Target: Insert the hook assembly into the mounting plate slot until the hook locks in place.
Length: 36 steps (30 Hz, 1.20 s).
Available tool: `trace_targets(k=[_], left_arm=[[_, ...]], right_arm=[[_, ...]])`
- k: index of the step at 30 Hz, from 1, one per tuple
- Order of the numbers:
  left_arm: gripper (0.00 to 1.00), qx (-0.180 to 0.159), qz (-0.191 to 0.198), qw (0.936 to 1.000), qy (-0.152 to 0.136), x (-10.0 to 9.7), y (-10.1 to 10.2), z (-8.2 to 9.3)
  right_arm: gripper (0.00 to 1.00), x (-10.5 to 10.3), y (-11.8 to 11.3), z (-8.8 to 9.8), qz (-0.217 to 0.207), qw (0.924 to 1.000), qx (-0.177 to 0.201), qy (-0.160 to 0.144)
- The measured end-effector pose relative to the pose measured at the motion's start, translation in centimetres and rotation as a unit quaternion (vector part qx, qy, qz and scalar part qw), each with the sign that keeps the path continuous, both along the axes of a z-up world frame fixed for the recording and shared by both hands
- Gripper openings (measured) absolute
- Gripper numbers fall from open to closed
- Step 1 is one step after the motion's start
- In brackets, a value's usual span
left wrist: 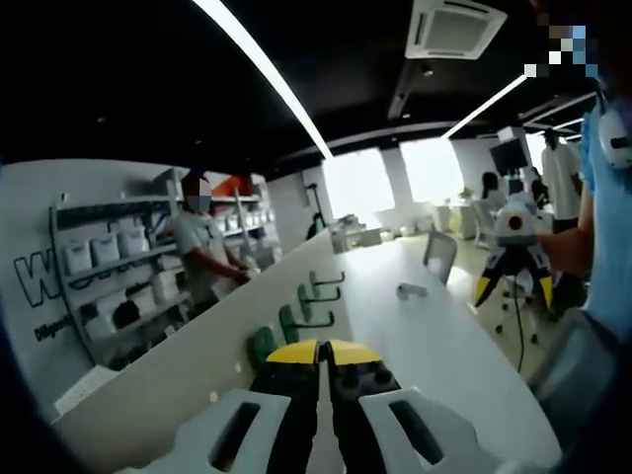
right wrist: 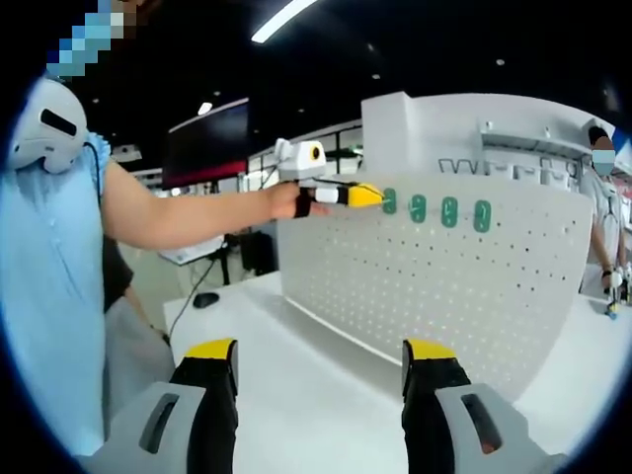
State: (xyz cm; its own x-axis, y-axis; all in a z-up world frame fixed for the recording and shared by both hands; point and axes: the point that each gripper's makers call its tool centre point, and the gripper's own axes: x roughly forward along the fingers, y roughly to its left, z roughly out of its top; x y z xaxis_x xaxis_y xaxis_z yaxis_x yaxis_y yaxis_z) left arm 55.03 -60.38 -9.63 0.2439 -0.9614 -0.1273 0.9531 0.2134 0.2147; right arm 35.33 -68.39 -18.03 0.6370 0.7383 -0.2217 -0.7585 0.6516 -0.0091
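A white pegboard mounting plate (right wrist: 444, 286) stands upright on the white table (right wrist: 257, 326). Several green hooks (right wrist: 434, 209) sit in a row along its top. In the left gripper view I look along that top edge, with the green hooks (left wrist: 296, 311) receding ahead. My left gripper (left wrist: 323, 352) has its yellow-tipped jaws together, just right of the nearest hook (left wrist: 262, 346); nothing shows between them. The left gripper (right wrist: 363, 195), held in a hand, has its tip beside the first hook. My right gripper (right wrist: 319, 351) stands open in front of the plate, with nothing between its jaws, and the right gripper (left wrist: 514, 284) also appears beyond the table.
A small pale object (left wrist: 412, 289) lies on the table (left wrist: 415, 336) behind the plate. A person (left wrist: 202, 252) stands at white shelves (left wrist: 109, 267) on the far side. A chair (left wrist: 441, 255) and a dark monitor (right wrist: 207, 143) stand nearby. The holder's arm (right wrist: 188, 219) crosses the right gripper view.
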Motion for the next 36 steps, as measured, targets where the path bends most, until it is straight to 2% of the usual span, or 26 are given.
trace_targets(k=[19, 24, 27, 36], left_arm=[[0.03, 0.001, 0.007, 1.0, 0.006, 0.59, 0.08, -0.63], [0.03, -0.003, 0.01, 0.9999, -0.006, 0.48, 0.04, -0.64], [0.04, 0.003, 0.013, 0.9996, -0.025, 0.33, 0.06, -0.67], [0.13, -0.005, 0.027, 0.9993, -0.024, -0.11, 0.46, -0.56]], right_arm=[[0.66, 0.06, 0.2, -0.38, 0.006, 1.0, -0.001, 0.003], [0.66, 0.09, 0.21, -0.36, 0.008, 1.0, -0.004, 0.002], [0.67, 0.08, 0.24, -0.09, 0.01, 0.9999, -0.002, -0.001], [0.66, 0.11, 0.27, 0.27, 0.014, 0.9999, -0.004, -0.006]])
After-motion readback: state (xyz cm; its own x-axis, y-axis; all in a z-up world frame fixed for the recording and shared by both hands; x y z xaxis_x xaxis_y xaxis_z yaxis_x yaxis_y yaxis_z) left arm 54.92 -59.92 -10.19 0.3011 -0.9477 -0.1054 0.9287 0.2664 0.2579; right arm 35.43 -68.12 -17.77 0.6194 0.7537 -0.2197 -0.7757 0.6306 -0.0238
